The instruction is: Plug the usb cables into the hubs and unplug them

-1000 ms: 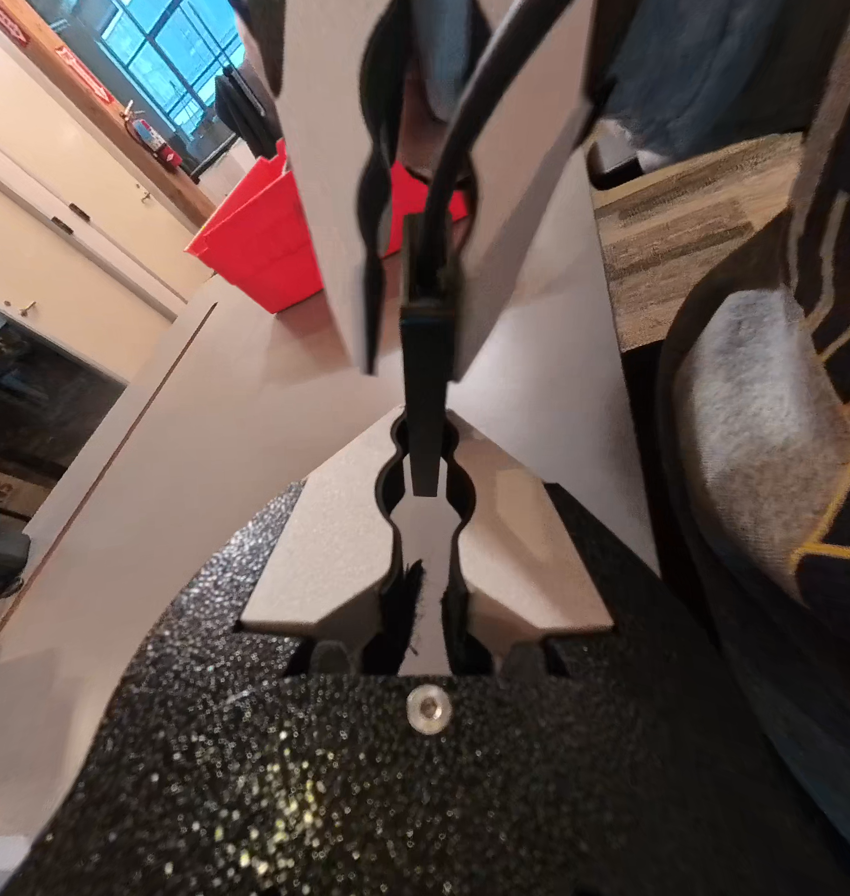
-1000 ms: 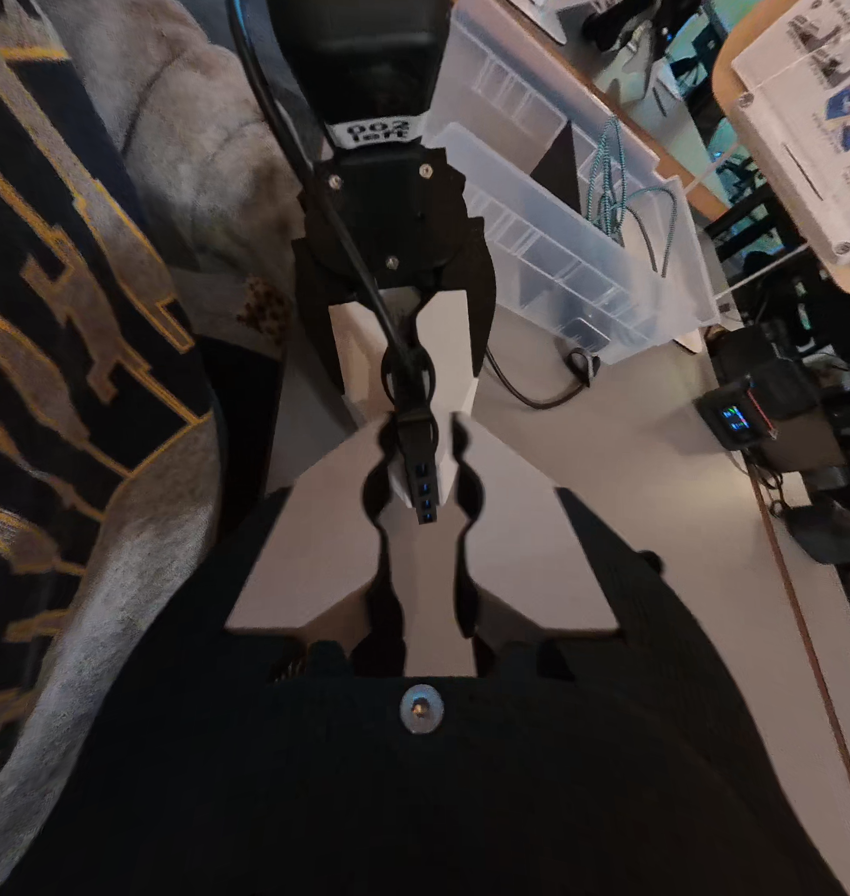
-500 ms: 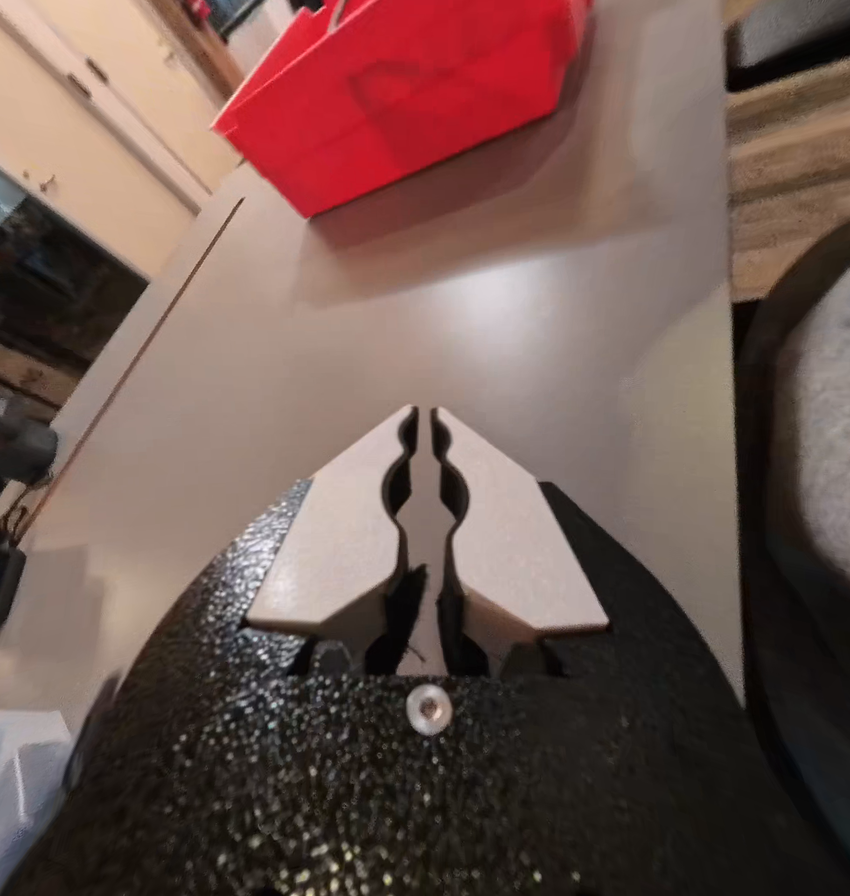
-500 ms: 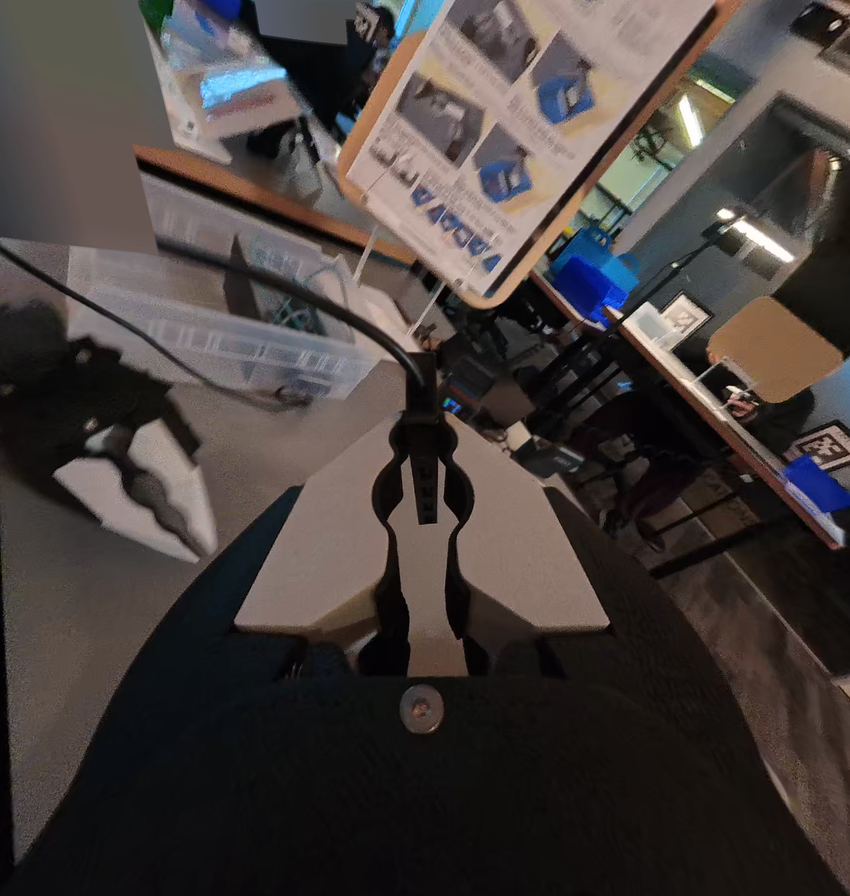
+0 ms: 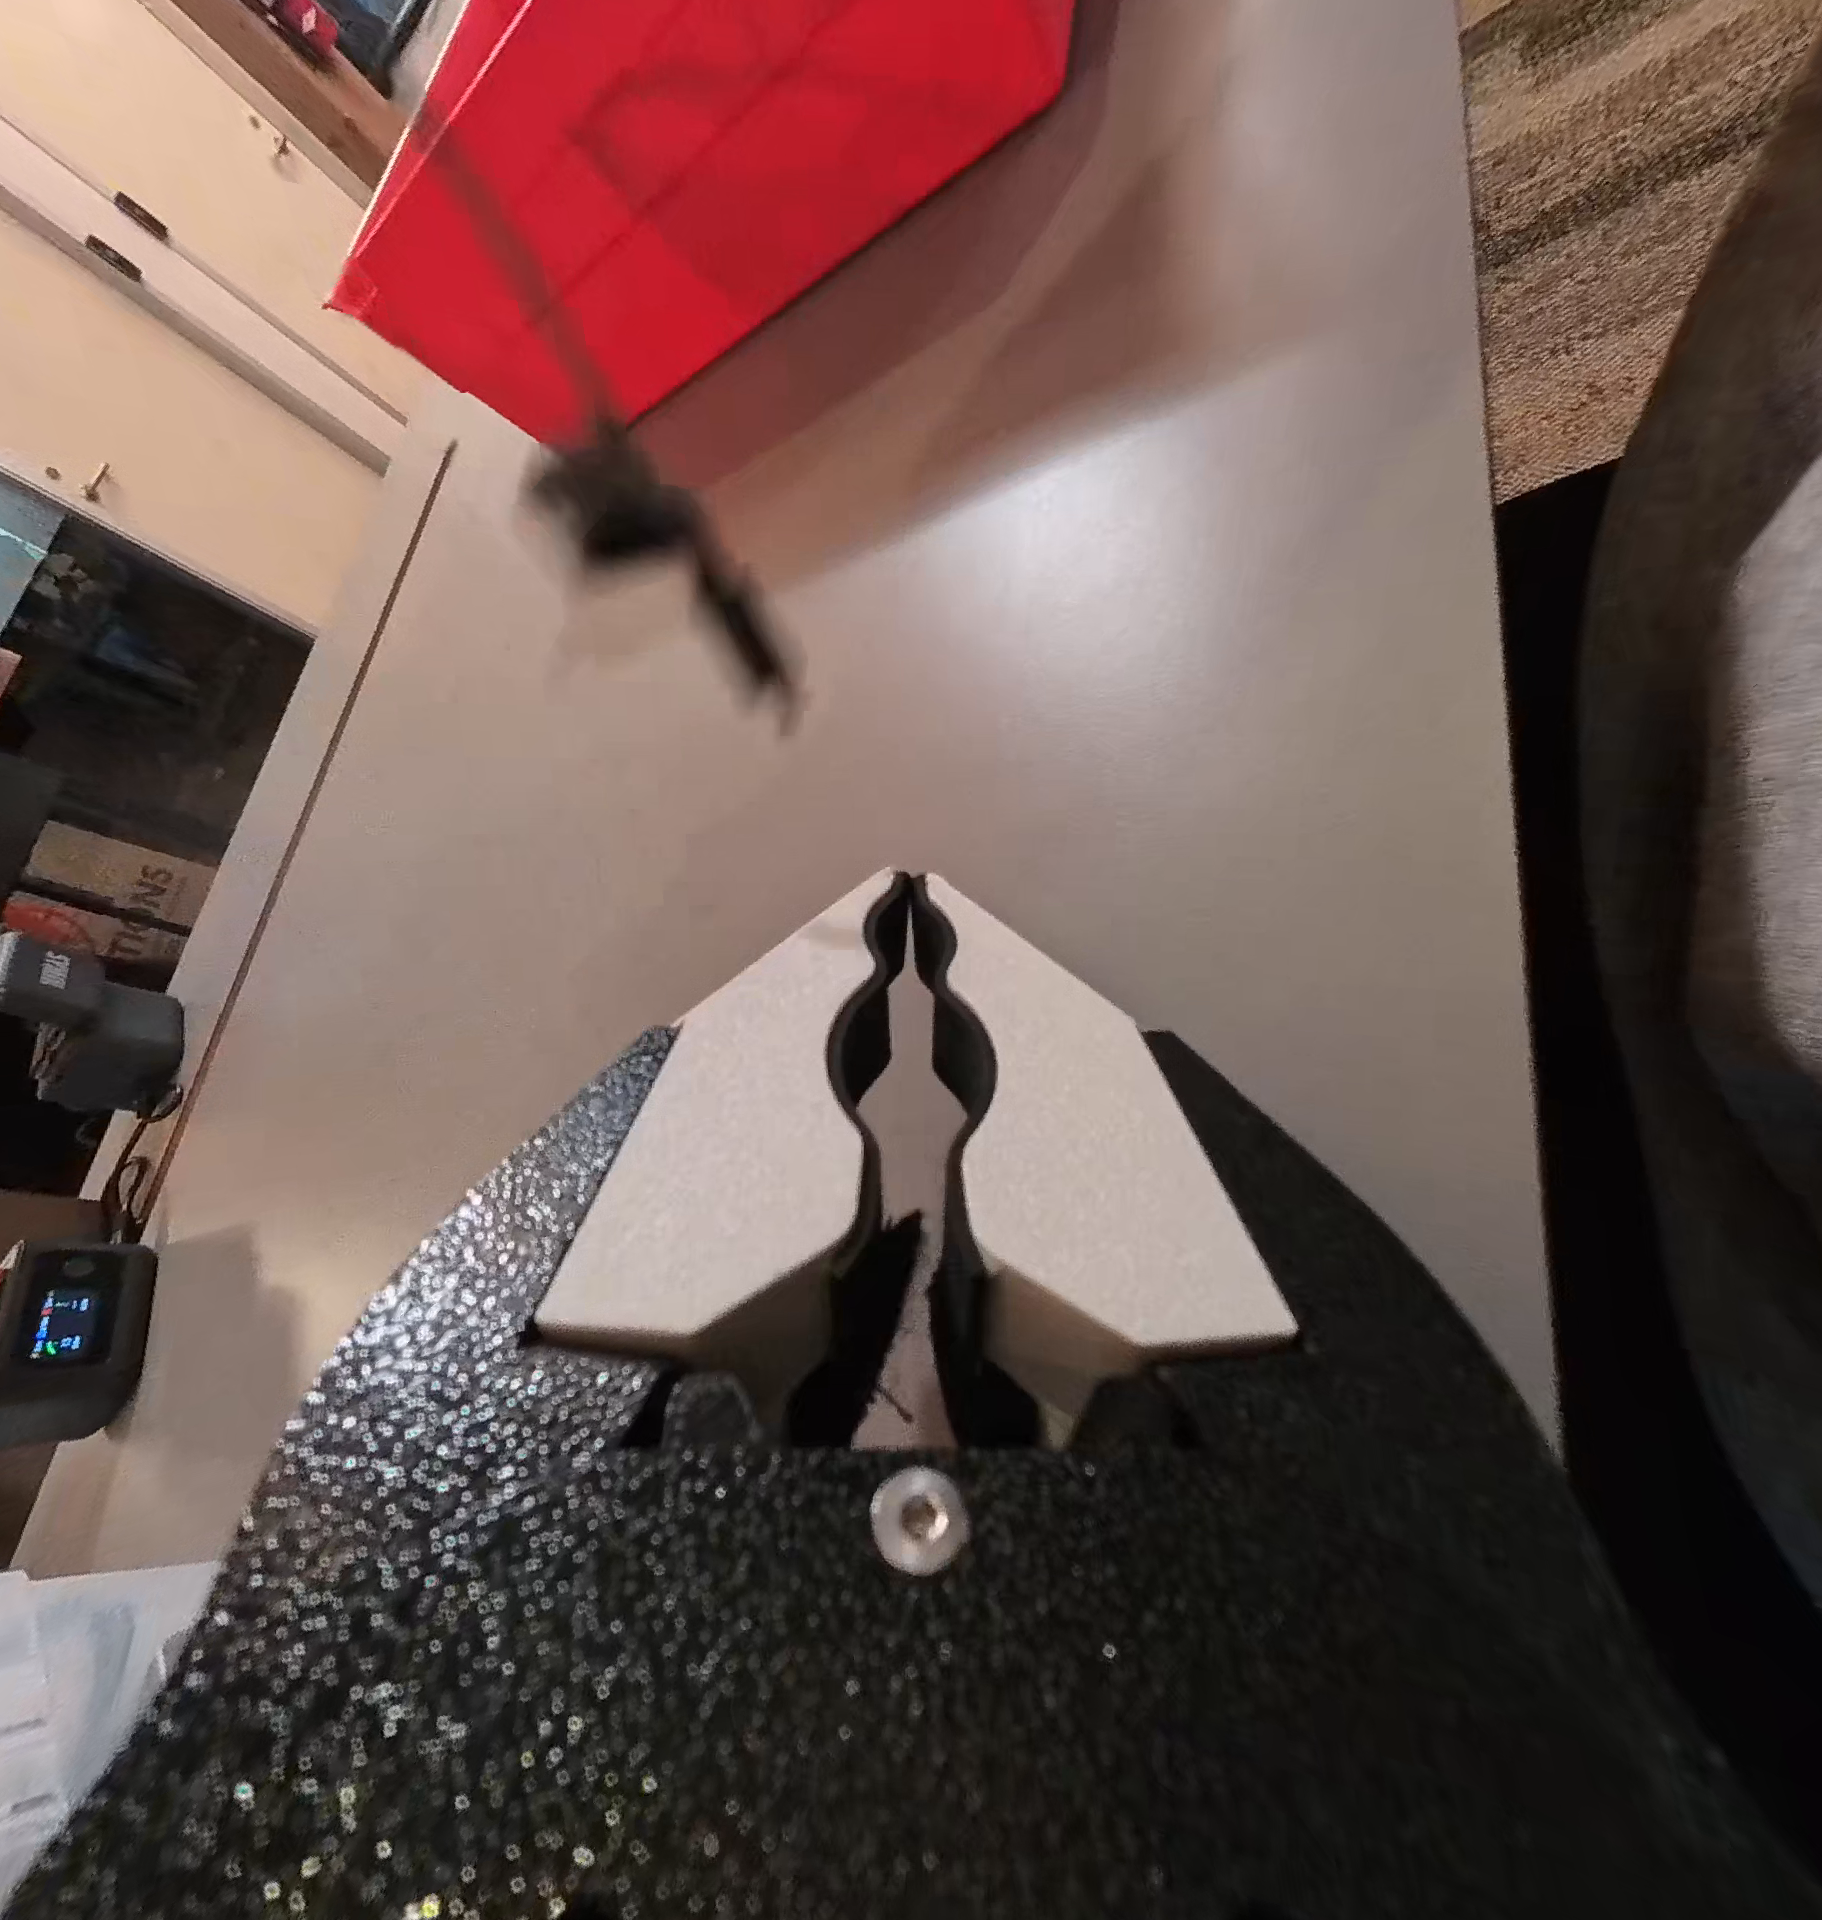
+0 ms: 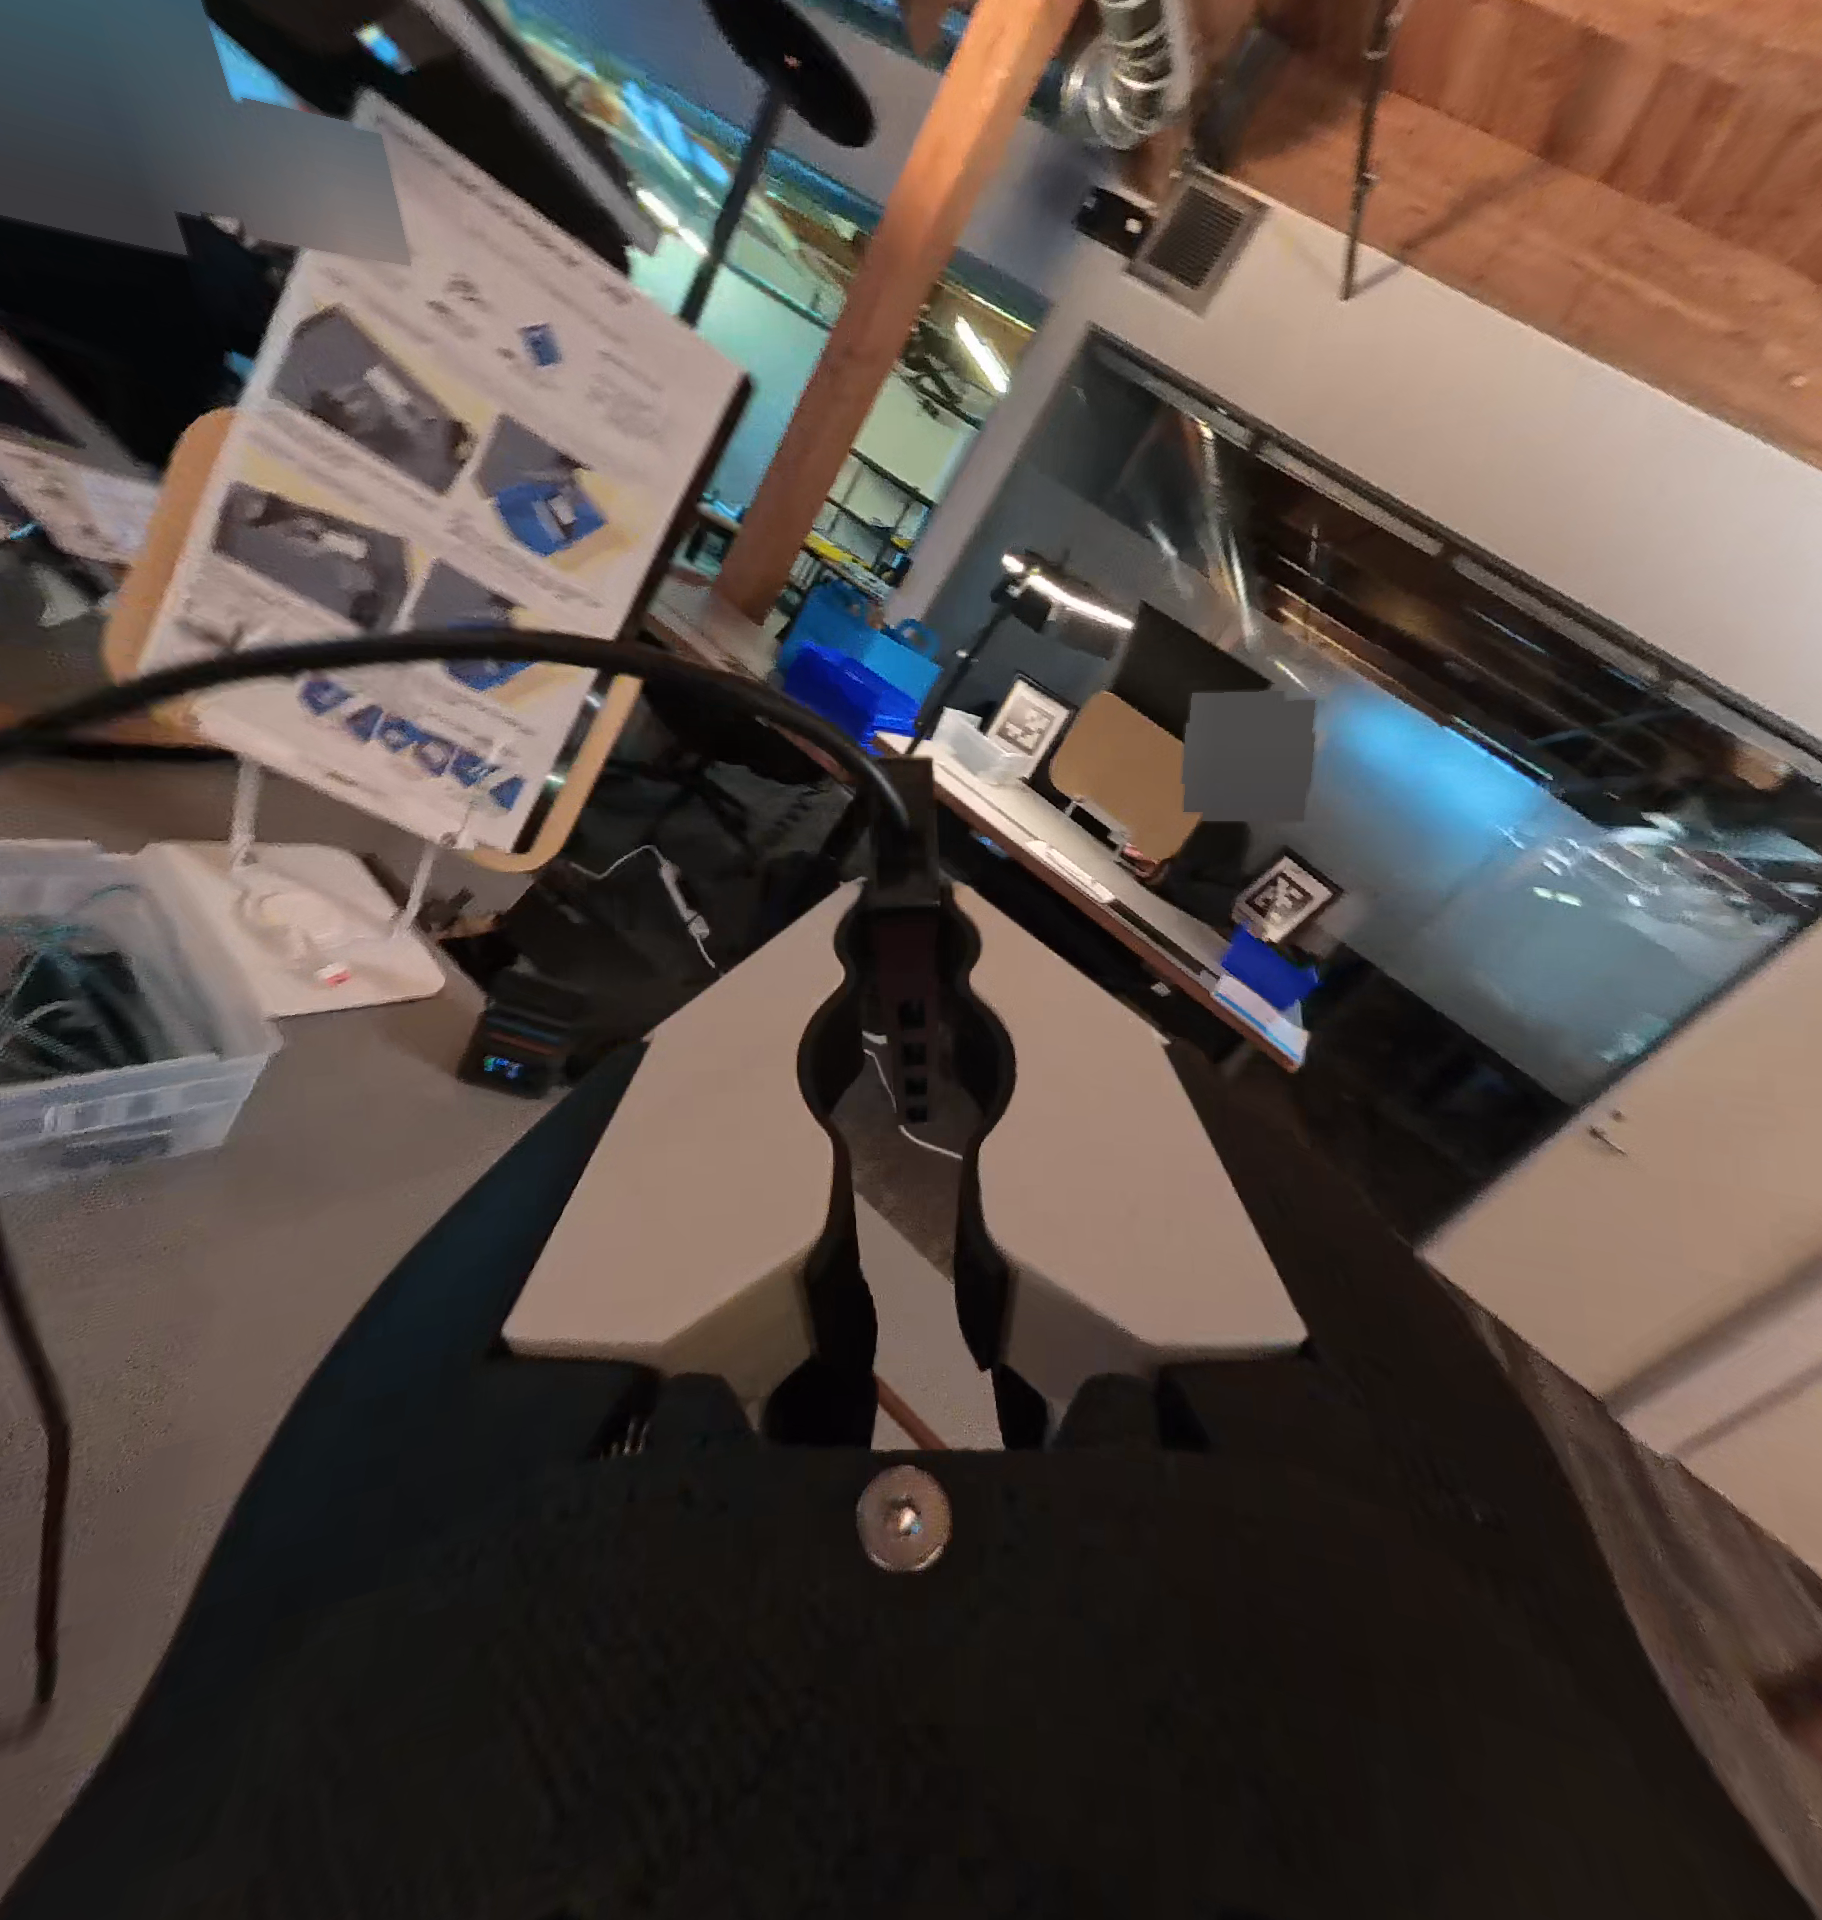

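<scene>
Black hub [image 6: 912,997]: now raised off the desk [image 5: 1094,675], pinched by right hand-held gripper [image 6: 905,904].
Left hand-held gripper [image 5: 909,883]: pressed together, empty; blurred cable plug [image 5: 658,551] dangles ahead.

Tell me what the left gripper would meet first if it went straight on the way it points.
Probably the grey table: the left gripper, shut and empty, angles down toward it. The blurred black plug hangs left of that line; depth is unclear.

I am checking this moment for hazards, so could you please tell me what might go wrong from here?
1. The right gripper holds the slim black USB hub up in the air; its long black cable loops away and could snag.
2. The cable's blurred black plug end dangles over the grey table beside the red plastic bin; it may be hard to catch.
3. The left gripper is shut and empty.
</scene>
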Demonstrator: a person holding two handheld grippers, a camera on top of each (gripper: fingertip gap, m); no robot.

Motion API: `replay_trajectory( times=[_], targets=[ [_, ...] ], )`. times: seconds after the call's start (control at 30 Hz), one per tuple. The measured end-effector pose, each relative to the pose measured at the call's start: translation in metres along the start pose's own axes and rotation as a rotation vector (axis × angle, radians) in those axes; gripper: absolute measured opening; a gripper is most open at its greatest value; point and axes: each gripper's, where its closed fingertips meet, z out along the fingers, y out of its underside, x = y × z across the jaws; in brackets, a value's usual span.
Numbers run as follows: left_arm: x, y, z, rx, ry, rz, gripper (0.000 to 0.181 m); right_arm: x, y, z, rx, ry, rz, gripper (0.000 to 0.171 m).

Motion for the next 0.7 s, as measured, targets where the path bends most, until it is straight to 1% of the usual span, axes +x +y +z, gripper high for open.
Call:
replay_trajectory(
  times=[0.13,0.23,0.33,0.47,0.57,0.63,0.7],
  targets=[
    [0.000,0.000,0.000,-0.001,0.000,0.002,0.000,0.073,-0.011,0.000,-0.020,0.103,0.174,0.009],
    [0.000,0.000,0.000,0.000,0.001,-0.002,0.000,0.130,-0.018,-0.010,-0.048,0.223,0.232,0.009],
    [0.000,0.000,0.000,0.001,0.001,-0.003,0.000,0.186,-0.031,-0.032,-0.072,0.395,0.181,0.009],
    [0.000,0.000,0.000,0.003,0.002,-0.005,0.000,0.246,-0.041,-0.066,-0.153,0.631,0.011,0.009],
    [0.000,0.000,0.000,0.004,0.002,-0.008,0.000,0.273,-0.028,-0.079,-0.227,0.719,-0.034,0.009],
    [0.000,0.000,0.000,0.004,0.002,-0.008,0.000,0.281,-0.005,-0.080,-0.281,0.743,-0.024,0.009],
    [0.000,0.000,0.000,0.004,0.001,-0.008,0.000,0.284,0.028,-0.078,-0.350,0.756,-0.030,0.009]
  ],
)
